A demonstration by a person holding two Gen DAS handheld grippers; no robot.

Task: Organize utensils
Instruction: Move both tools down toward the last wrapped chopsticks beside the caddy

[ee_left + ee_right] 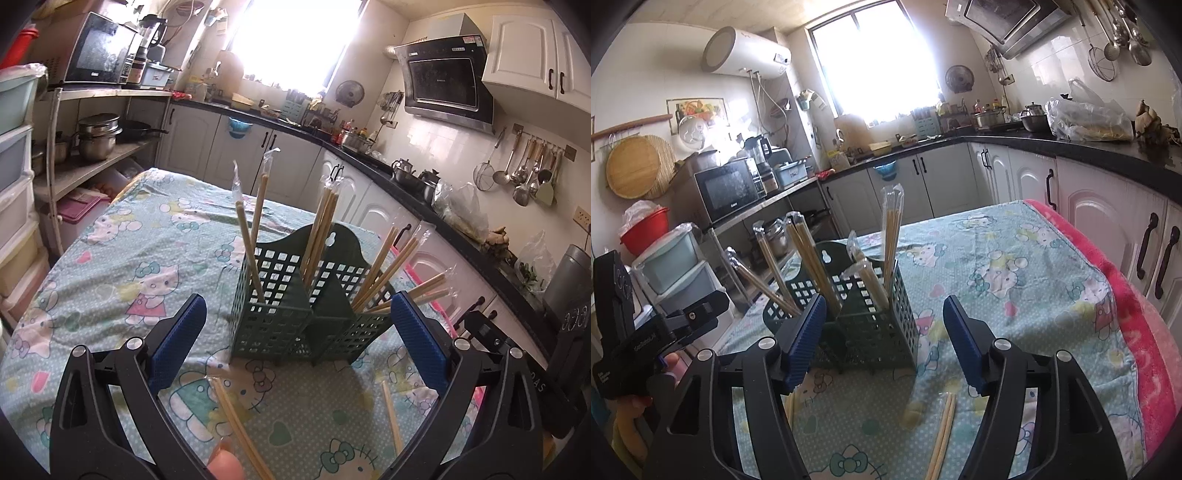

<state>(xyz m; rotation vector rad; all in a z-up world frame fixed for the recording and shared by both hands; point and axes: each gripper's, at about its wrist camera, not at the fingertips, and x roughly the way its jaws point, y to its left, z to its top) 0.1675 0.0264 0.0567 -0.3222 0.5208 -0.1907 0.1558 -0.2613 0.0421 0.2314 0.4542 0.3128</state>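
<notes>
Looking along the left tool (297,326), the view shows its blue pads spread wide apart and holding nothing, hovering over the tabletop (110,258) just short of the green holder (291,317). Wrapped chopsticks (255,236) already stand in the holder's compartments, some leaning out to the right. Two loose pairs lie on the cloth below the tool: one pair (240,428) near the left pad, another (391,413) nearer the right one.

From the right wrist, the right tool (886,328) is likewise open and empty, the holder (871,317) sitting between its pads and a little to the left. Standing chopsticks (892,236) fill several compartments. A loose pair (943,432) lies on the cloth between the tool's arms, and the end of another (790,406) shows by the left arm. The left tool appears at the frame's left edge.

Judging by this, the job is well along, with a pick-up in hand. The next move likely calls for dropping a tool over a loose pair, closing across both sticks in their slippery wrap, then lifting and tipping them upright into a compartment without knocking the leaning ones
</notes>
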